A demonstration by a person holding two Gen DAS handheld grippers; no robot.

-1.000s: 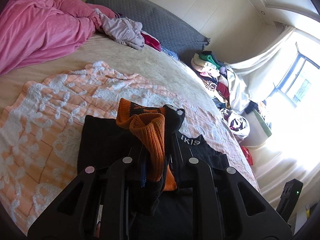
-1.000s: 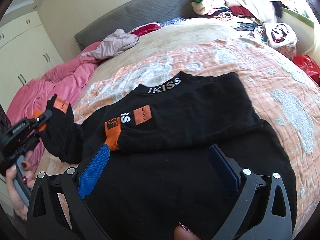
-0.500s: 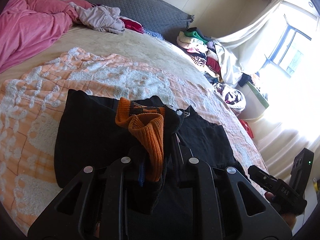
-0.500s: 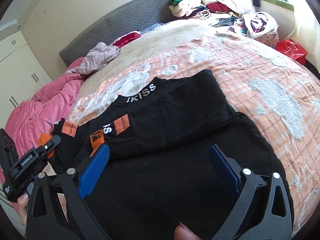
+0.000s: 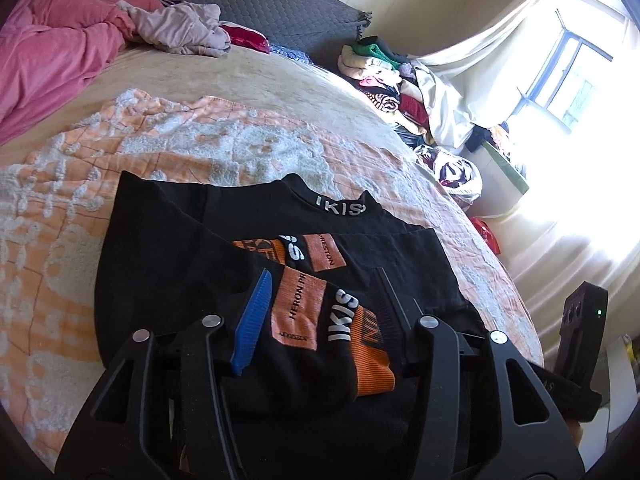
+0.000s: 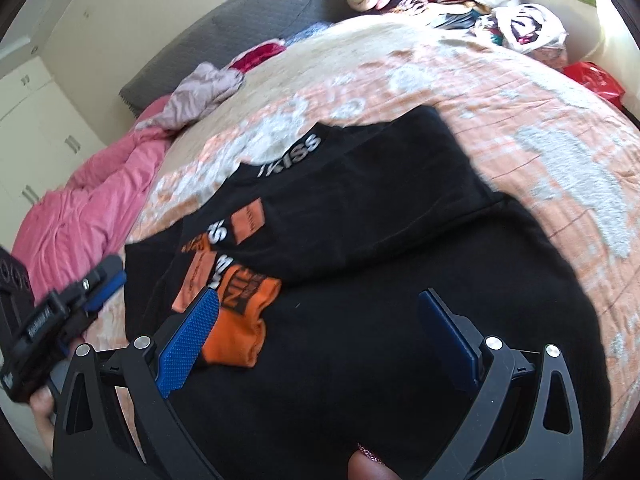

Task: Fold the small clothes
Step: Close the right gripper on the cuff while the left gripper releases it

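A black long-sleeved top [image 5: 168, 248] with an IKISS collar and orange patches lies on the bed's orange-and-white blanket [image 5: 60, 184]. Both sleeves are folded across its body. The left sleeve's orange cuff [image 5: 370, 354] rests on the top, between the spread jaws of my left gripper [image 5: 320, 300], which is open and empty. My right gripper [image 6: 320, 312] is open and empty just above the top's lower body [image 6: 400, 320], beside the orange cuff [image 6: 240, 320]. The left gripper also shows at the left edge of the right wrist view [image 6: 100, 284].
A pink duvet [image 5: 48, 52] and a pale garment [image 5: 180, 32] lie at the head of the bed by a grey headboard cushion [image 5: 256, 12]. A heap of clothes [image 5: 384, 76] sits beside the bed near the bright window [image 5: 568, 76]. A red bag [image 6: 596, 80] lies on the floor.
My left gripper carried the orange-cuffed sleeve across the top, laid it down and opened. The right gripper stayed open and shifted slightly over the lower body.
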